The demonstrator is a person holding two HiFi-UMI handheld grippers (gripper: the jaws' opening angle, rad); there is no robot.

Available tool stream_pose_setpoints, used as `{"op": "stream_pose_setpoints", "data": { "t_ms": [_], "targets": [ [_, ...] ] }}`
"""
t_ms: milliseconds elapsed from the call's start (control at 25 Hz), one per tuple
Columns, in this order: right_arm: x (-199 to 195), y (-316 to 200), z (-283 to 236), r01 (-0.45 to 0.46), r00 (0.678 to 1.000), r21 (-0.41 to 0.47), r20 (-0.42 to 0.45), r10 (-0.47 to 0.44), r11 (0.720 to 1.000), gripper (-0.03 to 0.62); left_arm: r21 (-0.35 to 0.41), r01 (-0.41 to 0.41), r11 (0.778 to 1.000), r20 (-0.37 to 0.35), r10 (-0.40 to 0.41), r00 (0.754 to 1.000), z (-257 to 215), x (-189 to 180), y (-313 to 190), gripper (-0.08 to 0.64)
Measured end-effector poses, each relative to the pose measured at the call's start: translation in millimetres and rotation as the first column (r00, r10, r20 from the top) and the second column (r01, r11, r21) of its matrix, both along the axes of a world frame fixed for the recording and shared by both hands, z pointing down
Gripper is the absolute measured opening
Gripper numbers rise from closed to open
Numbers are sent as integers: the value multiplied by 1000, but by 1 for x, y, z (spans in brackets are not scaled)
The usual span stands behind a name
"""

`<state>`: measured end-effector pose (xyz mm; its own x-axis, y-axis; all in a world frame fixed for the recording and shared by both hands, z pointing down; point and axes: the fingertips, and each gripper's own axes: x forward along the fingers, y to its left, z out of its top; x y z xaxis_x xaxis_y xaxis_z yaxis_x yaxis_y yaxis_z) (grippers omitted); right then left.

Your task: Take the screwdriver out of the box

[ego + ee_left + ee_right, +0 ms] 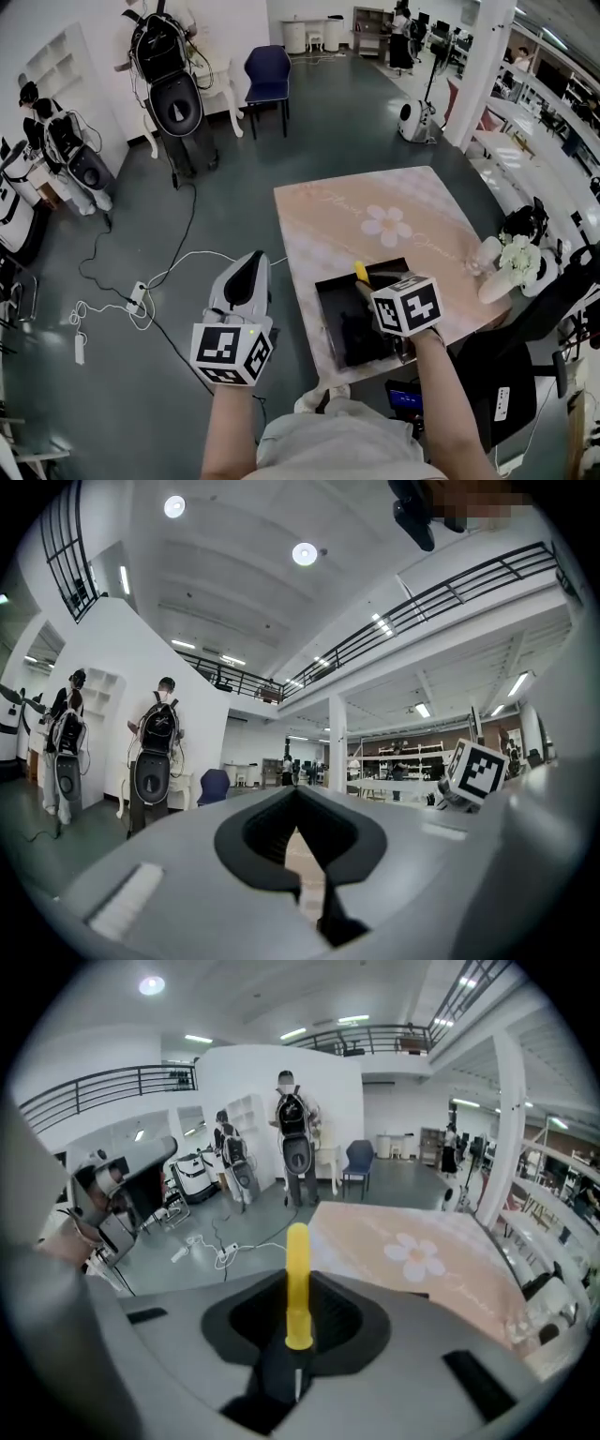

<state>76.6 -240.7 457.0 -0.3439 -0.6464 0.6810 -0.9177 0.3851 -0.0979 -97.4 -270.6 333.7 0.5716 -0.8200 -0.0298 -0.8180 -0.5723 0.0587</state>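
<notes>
My right gripper (364, 284) hangs above an open black box (324, 319) at the near edge of the pink flowered table (375, 202). It is shut on the screwdriver (360, 272). In the right gripper view the yellow handle (297, 1274) sticks out past the jaws, clear of the box, and the right gripper (298, 1333) points down over the table (422, 1241). My left gripper (251, 257) is left of the table, over the floor. Its jaws meet with nothing between them, and the left gripper (298, 803) points level across the room.
A vase of white flowers (508, 265) stands at the table's right edge. A blue chair (268, 78) is beyond the table. Cables and a power strip (137, 296) lie on the floor to the left. People wearing backpack rigs (171, 84) stand at the far left.
</notes>
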Motion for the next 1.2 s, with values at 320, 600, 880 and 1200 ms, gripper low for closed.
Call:
{"op": "stream_pose_setpoints", "data": {
  "t_ms": [320, 600, 880, 1200],
  "targets": [
    [16, 12, -57, -53, 999, 238, 12, 52, 970, 81, 62, -51, 997, -16, 52, 999, -25, 18, -1, 5],
    [33, 32, -118, -125, 991, 472, 14, 134, 873, 81, 125, -81, 989, -22, 84, 996, -49, 27, 3, 5],
    [44, 55, -160, -177, 978, 598, 18, 207, 781, 81, 163, -96, 982, -27, 102, 994, -65, 31, 7, 5],
    [43, 81, -204, -177, 969, 712, 7, 245, 679, 81, 228, -115, 967, 5, 117, 993, -86, 38, 22, 5]
  ]
}}
